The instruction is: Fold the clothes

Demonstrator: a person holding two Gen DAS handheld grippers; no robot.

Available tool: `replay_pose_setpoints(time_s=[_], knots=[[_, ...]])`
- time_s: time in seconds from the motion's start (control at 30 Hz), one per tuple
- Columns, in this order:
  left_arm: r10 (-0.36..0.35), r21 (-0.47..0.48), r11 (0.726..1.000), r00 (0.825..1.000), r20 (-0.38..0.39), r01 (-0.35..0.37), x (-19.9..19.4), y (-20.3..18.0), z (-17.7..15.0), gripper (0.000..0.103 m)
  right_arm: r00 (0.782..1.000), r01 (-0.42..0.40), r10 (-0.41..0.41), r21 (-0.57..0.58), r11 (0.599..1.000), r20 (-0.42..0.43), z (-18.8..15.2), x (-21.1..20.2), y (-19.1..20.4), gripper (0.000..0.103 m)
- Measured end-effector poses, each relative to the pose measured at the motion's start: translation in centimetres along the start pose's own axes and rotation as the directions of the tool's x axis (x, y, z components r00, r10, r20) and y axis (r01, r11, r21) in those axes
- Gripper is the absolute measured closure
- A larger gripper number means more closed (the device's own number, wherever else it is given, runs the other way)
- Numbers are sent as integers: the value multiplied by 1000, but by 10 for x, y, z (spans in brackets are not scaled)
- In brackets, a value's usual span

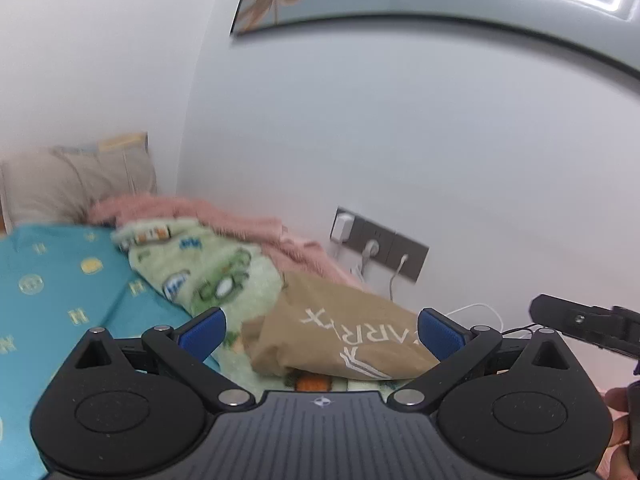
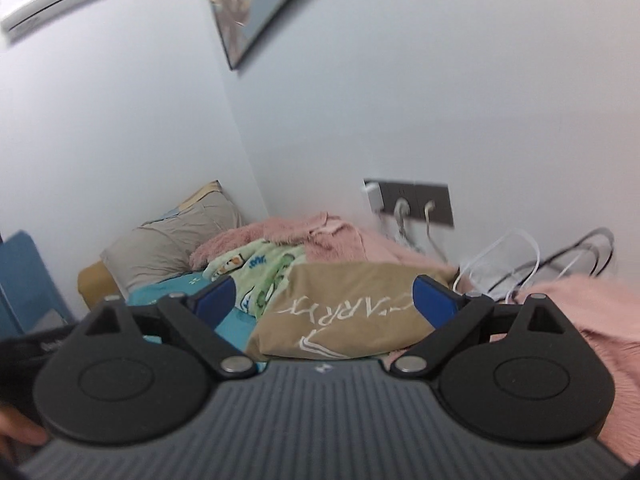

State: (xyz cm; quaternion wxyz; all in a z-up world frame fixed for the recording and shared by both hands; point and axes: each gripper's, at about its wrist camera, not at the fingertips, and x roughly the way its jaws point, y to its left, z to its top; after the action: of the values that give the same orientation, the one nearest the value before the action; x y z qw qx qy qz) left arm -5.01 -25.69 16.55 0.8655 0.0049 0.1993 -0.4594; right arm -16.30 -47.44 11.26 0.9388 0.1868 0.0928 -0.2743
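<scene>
A folded tan garment with white lettering (image 1: pixel 344 334) lies on the bed on a green cartoon-print blanket (image 1: pixel 208 272). It also shows in the right wrist view (image 2: pixel 344 312). My left gripper (image 1: pixel 322 332) is open and empty, held above the bed, with the tan garment seen between its blue pads (image 1: pixel 204 330). My right gripper (image 2: pixel 324 300) is open and empty too, facing the same garment from a little farther off. Part of the right gripper shows at the right edge of the left wrist view (image 1: pixel 584 324).
A teal patterned sheet (image 1: pixel 52 280) covers the bed. A pink fluffy blanket (image 2: pixel 600 320) lies along the wall. A grey pillow (image 2: pixel 172 240) is at the head. A wall socket panel (image 2: pixel 416 202) has plugs and loose cables (image 2: pixel 520 264).
</scene>
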Motion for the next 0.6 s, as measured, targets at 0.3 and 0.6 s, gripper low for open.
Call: replay_pose_setpoints(time_s=[0.3,0.6], knots=[[-17,3,1000,995,101,17,-78,1,-20,0,995,31,-22,-91,995,94,-22,-53,31,6],[18,63,998,989,145,-27,-103,-3,-48,0,989,91,-73,-141,986,128,-63,-61,44,6]])
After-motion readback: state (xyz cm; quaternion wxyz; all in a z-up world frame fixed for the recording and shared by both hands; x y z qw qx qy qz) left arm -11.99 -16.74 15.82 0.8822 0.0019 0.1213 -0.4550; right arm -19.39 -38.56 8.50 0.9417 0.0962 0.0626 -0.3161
